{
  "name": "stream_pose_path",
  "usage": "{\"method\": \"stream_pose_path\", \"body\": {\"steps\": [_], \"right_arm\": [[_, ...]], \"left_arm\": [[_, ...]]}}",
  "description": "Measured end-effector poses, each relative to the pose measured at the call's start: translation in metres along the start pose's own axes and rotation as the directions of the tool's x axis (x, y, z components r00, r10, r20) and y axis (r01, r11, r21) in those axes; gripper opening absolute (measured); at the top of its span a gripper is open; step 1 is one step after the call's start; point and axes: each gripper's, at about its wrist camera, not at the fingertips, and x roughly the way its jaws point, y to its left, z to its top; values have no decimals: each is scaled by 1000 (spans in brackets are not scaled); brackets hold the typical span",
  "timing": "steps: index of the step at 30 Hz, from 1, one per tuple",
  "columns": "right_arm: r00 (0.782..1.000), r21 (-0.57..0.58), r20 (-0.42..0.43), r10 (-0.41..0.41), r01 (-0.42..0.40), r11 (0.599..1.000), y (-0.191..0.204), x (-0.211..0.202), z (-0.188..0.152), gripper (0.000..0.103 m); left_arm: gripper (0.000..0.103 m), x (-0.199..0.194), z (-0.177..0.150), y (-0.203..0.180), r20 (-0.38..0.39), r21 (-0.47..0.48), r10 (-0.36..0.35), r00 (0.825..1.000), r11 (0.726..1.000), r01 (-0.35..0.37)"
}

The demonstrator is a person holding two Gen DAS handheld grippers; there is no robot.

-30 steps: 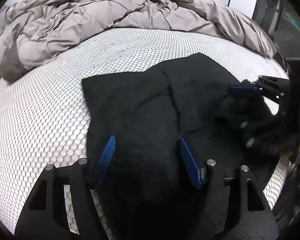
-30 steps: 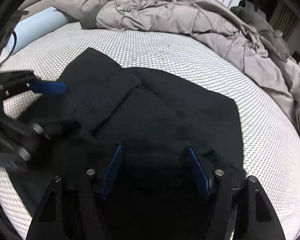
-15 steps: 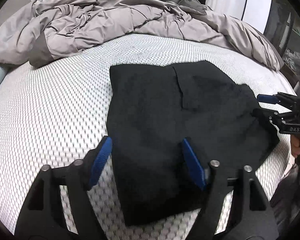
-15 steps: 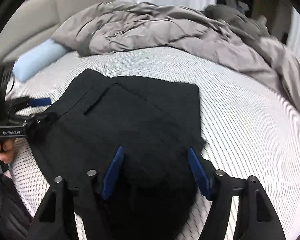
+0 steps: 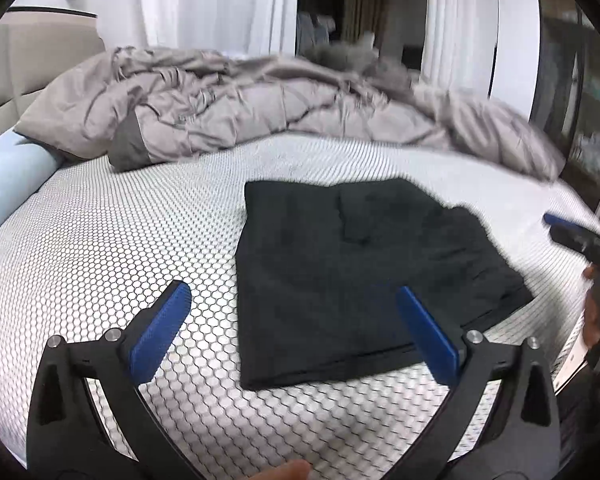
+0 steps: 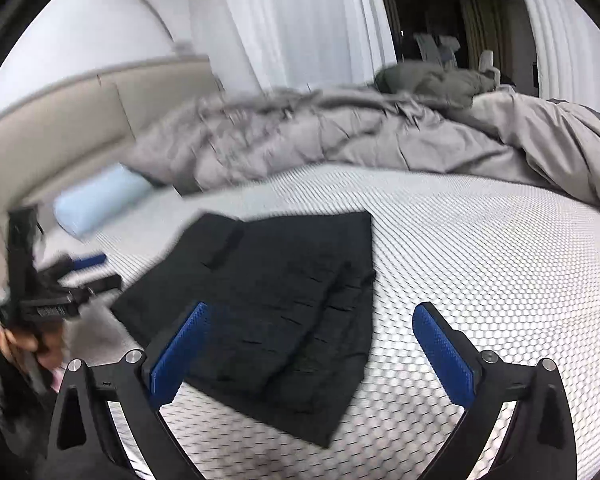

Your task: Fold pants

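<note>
Lying folded as a compact black rectangle: pants [image 5: 352, 276] on the honeycomb-patterned mattress [image 5: 100, 248], near the front edge, well apart from the rumpled grey duvet [image 5: 260, 112].

Hovering above the mattress, lifted clear of the fabric: left gripper [image 5: 296, 328], fingers spread wide, gripping nothing. One second earlier, both blue pads [image 5: 162, 330] sitting over the black cloth; now only the right-hand pad overlapping it in the view.

Hovering likewise, pulled back and raised: right gripper [image 6: 312, 352], fingers spread wide, empty.

Coming into view since the earlier frames: light blue bolster [image 6: 100, 200], beige headboard [image 6: 52, 128], white curtains [image 5: 212, 4].
</note>
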Motion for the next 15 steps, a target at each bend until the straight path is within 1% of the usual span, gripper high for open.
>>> {"method": "stream_pose_path", "body": {"steps": [2, 5, 7, 11, 15], "right_arm": [[999, 10, 39, 18, -19, 1000, 4, -10, -5, 103], [996, -28, 85, 21, -19, 999, 13, -24, -14, 103], [994, -40, 108, 14, -10, 999, 17, -28, -16, 103], [995, -25, 103, 3, 0, 1000, 16, -23, -15, 103], [995, -5, 100, 5, -5, 1000, 14, -22, -13, 103]], "left_arm": [[102, -13, -1, 1, 37, -17, 1, 999, 1000, -1], [102, -25, -5, 4, 77, -54, 24, 997, 998, -20], [102, -24, -6, 8, 77, -84, 24, 997, 996, -18], [102, -12, -6, 15, 42, -139, 5, 999, 990, 1], [102, -3, -4, 13, 42, -125, 11, 999, 992, -6]]}}
